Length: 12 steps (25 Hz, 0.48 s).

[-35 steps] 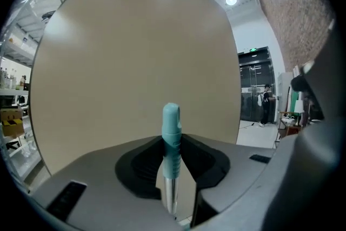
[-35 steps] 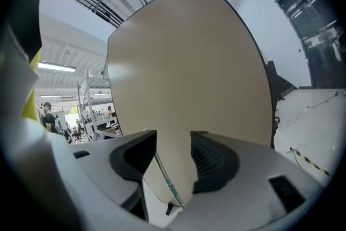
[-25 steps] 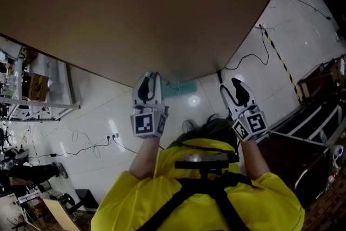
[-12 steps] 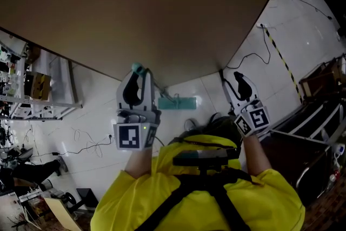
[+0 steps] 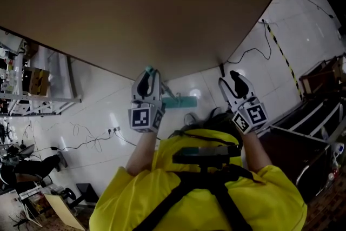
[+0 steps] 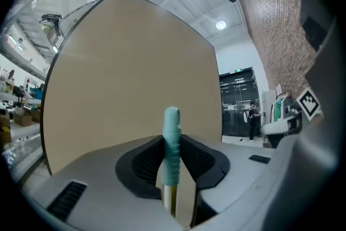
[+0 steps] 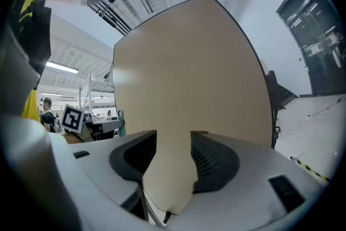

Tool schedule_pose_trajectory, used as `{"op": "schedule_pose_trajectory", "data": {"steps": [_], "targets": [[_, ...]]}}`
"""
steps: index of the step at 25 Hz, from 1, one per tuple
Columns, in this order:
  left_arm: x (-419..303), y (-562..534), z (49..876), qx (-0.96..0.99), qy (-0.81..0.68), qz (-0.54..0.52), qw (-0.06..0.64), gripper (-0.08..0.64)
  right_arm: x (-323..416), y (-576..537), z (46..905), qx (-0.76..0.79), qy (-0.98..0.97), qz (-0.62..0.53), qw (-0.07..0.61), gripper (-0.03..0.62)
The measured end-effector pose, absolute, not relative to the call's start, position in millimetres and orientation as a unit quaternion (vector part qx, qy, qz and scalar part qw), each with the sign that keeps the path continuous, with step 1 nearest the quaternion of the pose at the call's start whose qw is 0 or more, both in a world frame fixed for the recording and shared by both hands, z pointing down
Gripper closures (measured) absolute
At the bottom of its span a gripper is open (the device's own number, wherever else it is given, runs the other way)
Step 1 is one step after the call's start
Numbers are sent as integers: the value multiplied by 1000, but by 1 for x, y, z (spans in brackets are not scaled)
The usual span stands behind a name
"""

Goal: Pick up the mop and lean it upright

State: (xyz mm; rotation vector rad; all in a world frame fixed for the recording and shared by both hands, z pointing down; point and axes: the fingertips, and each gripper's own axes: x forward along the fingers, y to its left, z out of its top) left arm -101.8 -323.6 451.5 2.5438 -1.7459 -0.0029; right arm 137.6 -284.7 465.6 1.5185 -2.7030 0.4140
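Note:
The mop's teal handle grip (image 6: 172, 138) stands upright between the jaws of my left gripper (image 6: 173, 151), which is shut on it; bare metal shaft shows just below. In the head view the left gripper (image 5: 147, 76) is held out close to a big brown panel (image 5: 135, 8), with the handle tip (image 5: 150, 69) poking out above its fingers. The teal mop head (image 5: 181, 101) lies on the white floor below, by the panel's foot. My right gripper (image 5: 233, 78) is to the right, open and holding nothing; only the panel shows between its jaws (image 7: 172, 162).
Cables (image 5: 86, 135) and a power strip (image 5: 113, 130) trail over the white tiled floor at the left. Metal shelving (image 5: 38, 92) stands at the far left. Yellow-black tape (image 5: 281, 57) runs along the floor at the right, near dark frames (image 5: 319, 116).
Half a second ago the left gripper with the mop handle had swung left and nearer the head camera; it is now back close to the panel. The right gripper has hardly moved.

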Motion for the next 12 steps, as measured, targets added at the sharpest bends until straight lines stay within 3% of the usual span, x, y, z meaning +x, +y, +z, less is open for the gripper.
{"op": "schedule_pose_trajectory", "data": {"steps": [12], "targets": [[-109, -407, 610, 818, -562, 82, 96, 462, 108, -297, 505, 489, -856, 164, 36, 387]]}}
